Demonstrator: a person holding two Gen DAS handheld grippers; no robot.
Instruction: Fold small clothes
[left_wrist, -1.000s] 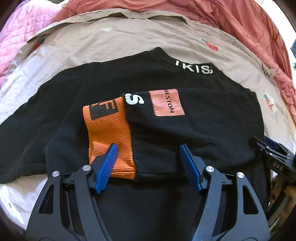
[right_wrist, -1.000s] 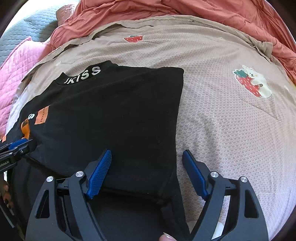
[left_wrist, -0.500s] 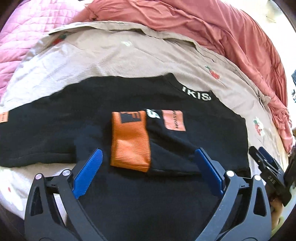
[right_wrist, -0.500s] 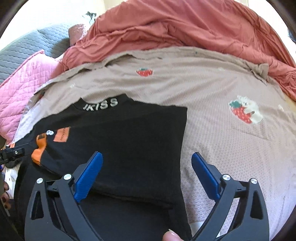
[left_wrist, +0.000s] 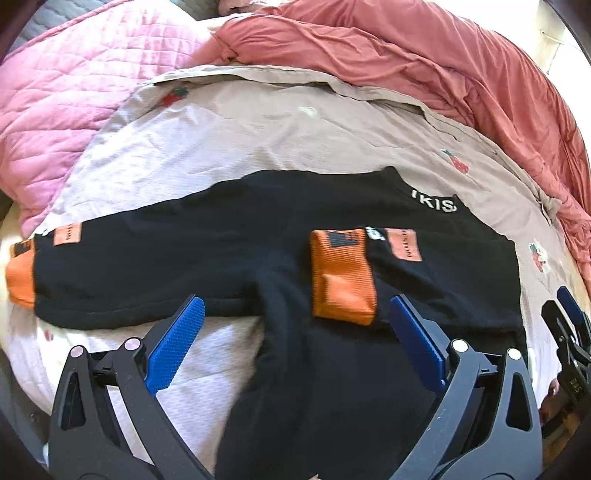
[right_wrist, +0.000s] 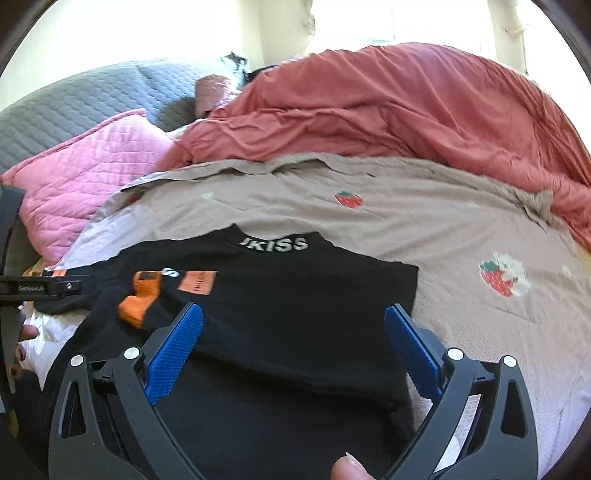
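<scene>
A small black sweatshirt (left_wrist: 236, 254) with white collar lettering lies flat on the beige strawberry sheet (left_wrist: 258, 129). Its right side is folded inward, so that sleeve's orange cuff (left_wrist: 341, 277) rests on the chest; the other sleeve stretches left to a second orange cuff (left_wrist: 20, 280). My left gripper (left_wrist: 295, 332) hangs open above the garment's lower part, nothing between its blue pads. In the right wrist view the sweatshirt (right_wrist: 303, 306) fills the lower middle, and my right gripper (right_wrist: 293, 338) is open above its folded right edge, holding nothing.
A pink quilted pillow (left_wrist: 62, 92) lies at the back left and a rumpled salmon duvet (right_wrist: 388, 110) along the back and right. A grey quilted headboard (right_wrist: 74, 99) stands behind. The other gripper shows at each frame's edge, right gripper (left_wrist: 569, 339) and left gripper (right_wrist: 40, 288).
Both grippers opened wide, let go of the folded cloth and lifted back from the sweatshirt. The folded side with its orange cuff stays on the chest; more of the bed shows now.
</scene>
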